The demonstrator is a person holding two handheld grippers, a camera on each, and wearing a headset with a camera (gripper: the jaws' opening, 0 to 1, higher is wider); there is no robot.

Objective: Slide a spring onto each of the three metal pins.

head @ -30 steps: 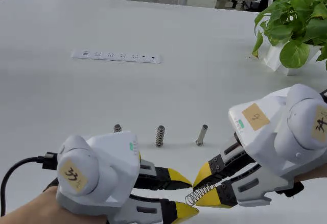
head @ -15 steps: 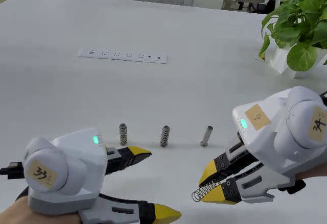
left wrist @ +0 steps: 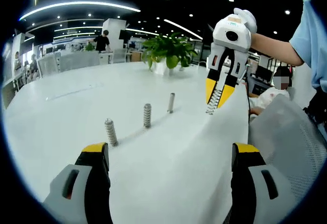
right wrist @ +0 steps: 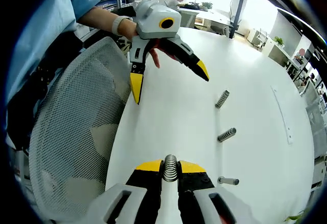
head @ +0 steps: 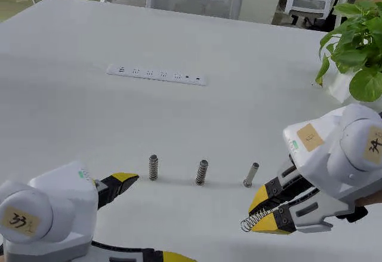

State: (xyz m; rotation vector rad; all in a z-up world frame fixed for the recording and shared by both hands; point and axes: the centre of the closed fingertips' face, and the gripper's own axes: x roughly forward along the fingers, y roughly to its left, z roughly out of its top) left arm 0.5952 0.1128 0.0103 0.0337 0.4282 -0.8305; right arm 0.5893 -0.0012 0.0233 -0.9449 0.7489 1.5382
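One bare pin point(head: 251, 175), right tool point(head: 258, 214) clenching spring point(head: 250, 221), seen end-on in right gripper view, left tool point(left wrist: 170, 148) splayed

White desk point(head: 71, 113), broad, matt and plain. Carries toward the far side a white power strip point(head: 156, 74), lying flat with its long side running left to right. Holds nearer in, well apart from the strip, a row of three upright metal pins: left pin point(head: 153, 159) sleeved in the left spring point(head: 153, 169), middle pin point(head: 203, 163) sleeved in the middle spring point(head: 202, 173), right pin point(head: 252, 175) bare. Bears at the far right a leafy green plant point(head: 358, 47) in a white pot point(head: 340, 89), well apart from the pins.
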